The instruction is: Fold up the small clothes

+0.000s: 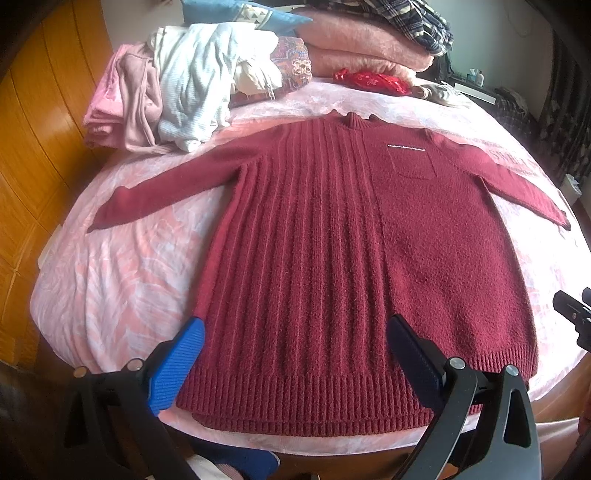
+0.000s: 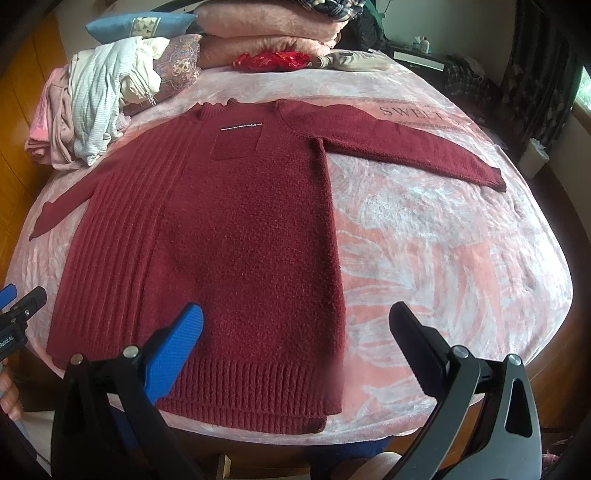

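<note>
A dark red knit sweater (image 1: 343,251) (image 2: 221,229) lies flat and face up on the pink bedspread (image 1: 122,280) (image 2: 443,258), both sleeves spread out, hem toward me. My left gripper (image 1: 295,328) hovers open above the hem, with a blue finger (image 1: 177,365) at the sweater's left edge and a black finger (image 1: 417,362) over its middle. My right gripper (image 2: 295,314) is open too, straddling the sweater's right edge near the hem. Neither holds any cloth. Each gripper's tip shows at the border of the other's view.
A heap of pale clothes (image 1: 177,92) (image 2: 99,96) sits at the back left of the bed. Folded pink blankets (image 1: 369,40) (image 2: 266,33), cushions and a red pouch (image 1: 373,81) line the far side. A wooden wall (image 1: 33,147) runs along the left.
</note>
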`<state>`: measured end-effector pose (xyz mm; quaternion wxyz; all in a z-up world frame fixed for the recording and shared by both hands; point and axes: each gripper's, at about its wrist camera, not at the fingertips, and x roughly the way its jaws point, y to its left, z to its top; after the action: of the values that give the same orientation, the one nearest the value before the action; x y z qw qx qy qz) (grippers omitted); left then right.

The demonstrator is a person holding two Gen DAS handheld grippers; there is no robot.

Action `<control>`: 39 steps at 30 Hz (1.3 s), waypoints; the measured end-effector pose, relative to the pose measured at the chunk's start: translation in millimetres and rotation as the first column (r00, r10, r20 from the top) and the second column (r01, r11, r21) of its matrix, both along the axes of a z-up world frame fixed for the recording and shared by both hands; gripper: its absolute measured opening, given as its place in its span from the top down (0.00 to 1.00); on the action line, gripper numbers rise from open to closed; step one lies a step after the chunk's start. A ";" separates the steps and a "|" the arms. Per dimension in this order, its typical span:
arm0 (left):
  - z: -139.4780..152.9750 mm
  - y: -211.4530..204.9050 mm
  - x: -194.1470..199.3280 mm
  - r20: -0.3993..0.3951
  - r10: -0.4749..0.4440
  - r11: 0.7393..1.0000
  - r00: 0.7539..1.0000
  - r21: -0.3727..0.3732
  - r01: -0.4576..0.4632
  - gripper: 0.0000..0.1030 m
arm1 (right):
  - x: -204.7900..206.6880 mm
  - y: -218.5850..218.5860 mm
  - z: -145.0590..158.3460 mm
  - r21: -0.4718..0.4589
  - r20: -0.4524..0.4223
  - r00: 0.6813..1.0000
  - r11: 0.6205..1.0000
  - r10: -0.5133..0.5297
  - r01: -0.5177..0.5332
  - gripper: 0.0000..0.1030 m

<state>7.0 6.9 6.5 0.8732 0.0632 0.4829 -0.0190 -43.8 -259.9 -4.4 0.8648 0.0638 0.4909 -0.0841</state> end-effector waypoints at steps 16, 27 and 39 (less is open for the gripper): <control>0.3 -1.0 0.0 0.004 0.000 1.000 1.000 0.005 0.000 0.04 | 0.2 -2.5 -0.7 0.004 -0.001 1.000 1.000 -0.005 0.005 0.03; 0.0 -0.4 -0.2 0.004 0.001 1.000 1.000 0.004 -0.001 0.04 | 0.4 -2.2 -0.7 0.006 -0.003 1.000 1.000 -0.004 0.004 0.03; 0.0 -2.1 2.6 0.002 0.004 1.000 1.000 0.011 -0.004 0.04 | 3.2 -5.0 1.2 0.004 -0.005 1.000 1.000 -0.007 0.007 0.03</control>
<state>9.6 4.8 6.5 0.8735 0.0669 0.4820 -0.0146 -40.6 -264.9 -3.2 0.8632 0.0671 0.4929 -0.0865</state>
